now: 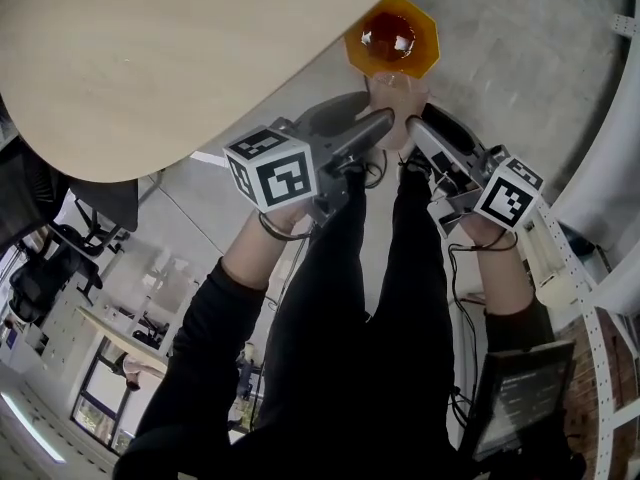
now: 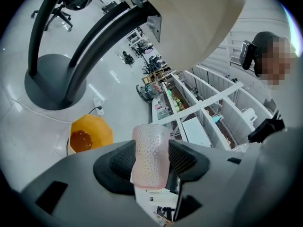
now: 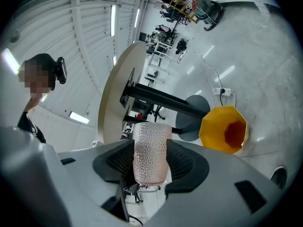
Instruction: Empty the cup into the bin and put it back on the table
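Note:
A pinkish, dimpled, see-through cup hangs in the air just short of the orange bin, which stands on the floor with dark red liquid in it. My left gripper and right gripper both clamp the cup from opposite sides. In the left gripper view the cup sits squeezed between the black pads, with the bin to the left below. The right gripper view shows the cup likewise pinched, with the bin to its right. Whether anything is in the cup is hidden.
The round pale wooden table fills the upper left, with its dark pedestal base on the floor beside the bin. A power strip and cable lie on the grey floor. White shelving stands at the right.

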